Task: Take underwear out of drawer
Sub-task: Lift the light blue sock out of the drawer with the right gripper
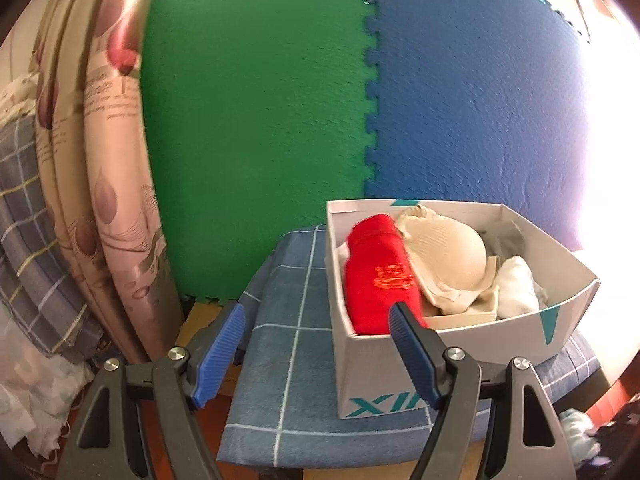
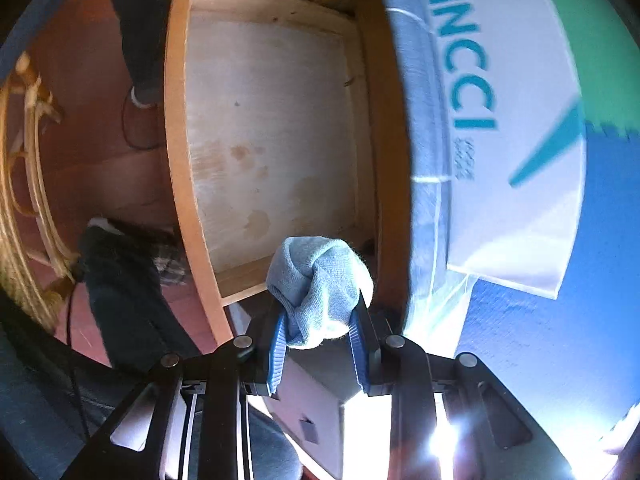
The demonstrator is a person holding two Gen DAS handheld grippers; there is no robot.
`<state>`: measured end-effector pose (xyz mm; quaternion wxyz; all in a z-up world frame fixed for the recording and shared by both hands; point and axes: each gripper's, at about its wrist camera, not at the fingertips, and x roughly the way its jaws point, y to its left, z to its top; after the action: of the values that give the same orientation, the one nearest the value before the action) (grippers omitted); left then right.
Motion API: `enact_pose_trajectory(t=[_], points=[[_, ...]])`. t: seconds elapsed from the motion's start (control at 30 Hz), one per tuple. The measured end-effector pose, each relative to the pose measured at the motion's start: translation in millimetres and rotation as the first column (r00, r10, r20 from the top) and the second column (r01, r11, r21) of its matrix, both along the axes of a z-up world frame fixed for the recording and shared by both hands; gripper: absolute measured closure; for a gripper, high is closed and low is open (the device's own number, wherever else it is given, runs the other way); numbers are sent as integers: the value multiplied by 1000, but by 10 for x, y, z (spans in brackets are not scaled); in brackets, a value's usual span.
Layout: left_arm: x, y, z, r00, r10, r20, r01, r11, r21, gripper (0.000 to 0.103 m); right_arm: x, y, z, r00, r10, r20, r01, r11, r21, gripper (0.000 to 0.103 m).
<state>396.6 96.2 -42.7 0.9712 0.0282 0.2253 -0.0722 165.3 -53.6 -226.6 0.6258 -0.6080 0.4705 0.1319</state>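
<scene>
- The right gripper (image 2: 320,334) is clamped on a bunched light-blue piece of underwear (image 2: 318,284), a soft knit fabric crumpled into a rounded lump between the ribbed blue pads (image 2: 279,344).
- Behind that bundle lies the open wooden drawer (image 2: 264,128), a shallow tray with a pale, stained plywood bottom and smooth light-wood walls; the underwear is held above its near end, not resting inside.
- The left gripper (image 1: 316,344) has its jaws spread wide with nothing between them (its pads are the same grooved blue rubber).
- Ahead of it stands a white cardboard box (image 1: 568,276) with teal lettering, set on a blue checked cloth (image 1: 296,320).
- Inside the box: a red folded garment (image 1: 376,276) with a gold embroidered mark, a cream moulded bra (image 1: 448,256) with a rounded cup, and a white crumpled piece (image 1: 516,284).
- Behind the box rise textured foam mats, green (image 1: 256,120) and blue (image 1: 472,100), joined by interlocking teeth.
</scene>
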Motion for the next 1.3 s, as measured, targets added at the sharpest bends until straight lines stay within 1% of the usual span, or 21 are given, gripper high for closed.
enact_pose_trajectory(t=[0.1,0.13,0.23,0.3,0.4,0.43,0.5,0.53,0.6,0.63,0.7,0.73,0.9,0.93,1.0,1.13,1.2,1.3], points=[[9,-93,-3,1000,-4,8,4,1000,23,26,-26,-115,231,999,-46,17,45,996,74,77],[11,-110,-1,1000,-4,6,4,1000,24,26,-19,-154,252,998,-56,21,54,995,88,77],[14,-165,-2,1000,-10,4,10,1000,30,26,-24,-286,510,994,-98,39,91,985,145,77],[4,-209,1,1000,-16,9,16,999,43,26,-26,-392,742,990,-130,55,117,975,191,77],[1,-276,5,1000,-25,12,24,998,60,26,-6,-509,1141,983,-173,66,150,953,262,77],[0,-288,5,1000,-26,14,25,998,62,26,5,-575,1301,978,-195,73,165,940,300,77],[0,-306,2,1000,-26,18,25,997,66,26,22,-665,1429,972,-219,89,177,923,341,77],[4,-313,2,999,-26,18,25,997,67,26,34,-720,1585,966,-237,107,183,912,368,77],[16,-320,1,1000,-25,17,24,998,66,26,52,-793,1695,958,-257,128,187,897,400,77],[19,-324,-1,1000,-26,17,25,998,65,26,59,-830,1837,952,-269,144,186,886,424,77],[18,-322,-3,999,-28,21,26,997,67,26,64,-865,1953,945,-282,166,183,876,446,77],[17,-325,-4,999,-29,23,27,997,69,26,70,-878,2065,940,-288,180,179,870,460,77],[1,-309,-6,999,-32,33,30,997,71,26,100,-875,2259,929,-294,223,156,861,484,77],[-7,-306,-10,999,-33,37,30,997,70,26,108,-871,2247,929,-294,226,153,859,489,77],[-33,-294,-18,998,-36,50,33,997,67,26,146,-843,2315,928,-297,226,149,850,505,77],[-80,-276,-28,997,-41,69,36,997,71,26,217,-768,2317,925,-297,236,145,852,502,77],[-94,-252,-34,996,-41,74,36,998,60,26,263,-716,2337,923,-295,246,140,854,501,77],[-94,-223,-37,997,-37,72,34,998,43,26,322,-662,2377,916,-309,257,141,846,514,77]])
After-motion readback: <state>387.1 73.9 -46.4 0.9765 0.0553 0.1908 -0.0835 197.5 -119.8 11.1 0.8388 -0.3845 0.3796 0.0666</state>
